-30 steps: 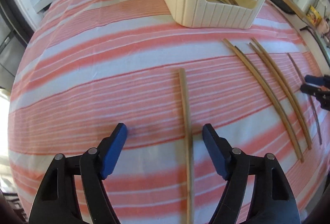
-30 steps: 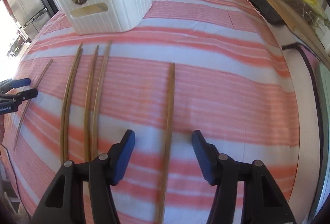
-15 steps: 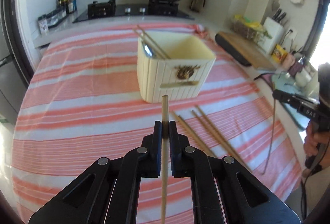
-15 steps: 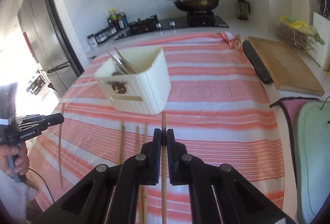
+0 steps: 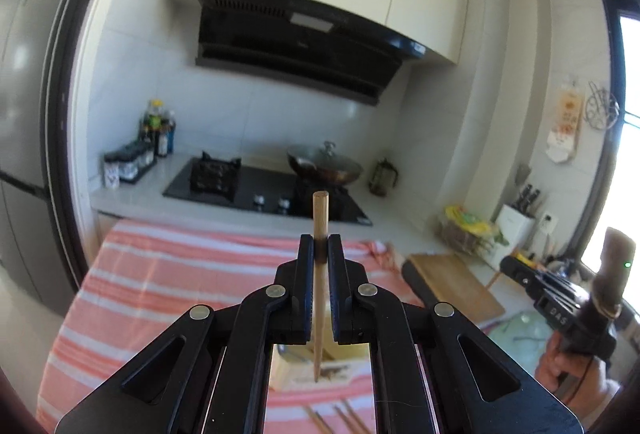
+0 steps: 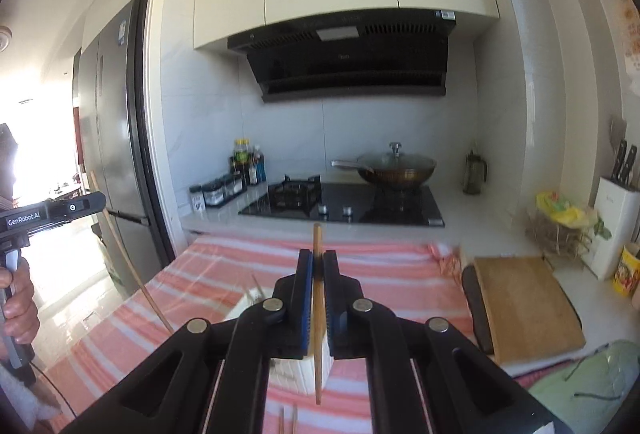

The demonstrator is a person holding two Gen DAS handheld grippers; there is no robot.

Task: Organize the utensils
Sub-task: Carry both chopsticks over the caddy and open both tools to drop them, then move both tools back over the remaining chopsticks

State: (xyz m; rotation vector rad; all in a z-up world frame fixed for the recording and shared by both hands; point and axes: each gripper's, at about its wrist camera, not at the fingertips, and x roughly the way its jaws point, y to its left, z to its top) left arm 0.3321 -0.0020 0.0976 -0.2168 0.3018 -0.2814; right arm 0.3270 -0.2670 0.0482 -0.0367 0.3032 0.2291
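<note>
1. The left gripper [image 5: 320, 246], black with blue pads, is closed tight on a pale wooden chopstick [image 5: 319, 274] held nearly upright; its blunt end stands above the pads and its thin end hangs below them.
2. The right gripper [image 6: 318, 262], of the same make, is clamped shut on a second, darker wooden chopstick [image 6: 317, 314], also upright, its lower tip hanging in front of the container.
3. The white ribbed utensil container [image 6: 300, 374] stands on the coral-and-white striped cloth [image 5: 160, 274] toward the near edge, below both grippers; the tips of utensils [image 6: 256, 286] poke above its rim.
4. More wooden chopsticks [image 5: 344, 418] lie flat on the cloth at its near edge, in front of the container.
5. A person's hand [image 5: 572, 378] grips the right tool's handle at the right of the left camera's view.
6. Beyond the cloth's far edge, a lidded wok [image 6: 396, 170] sits on a black gas hob [image 6: 344, 202]; a wooden cutting board [image 6: 524, 306] lies off the cloth's right edge.
</note>
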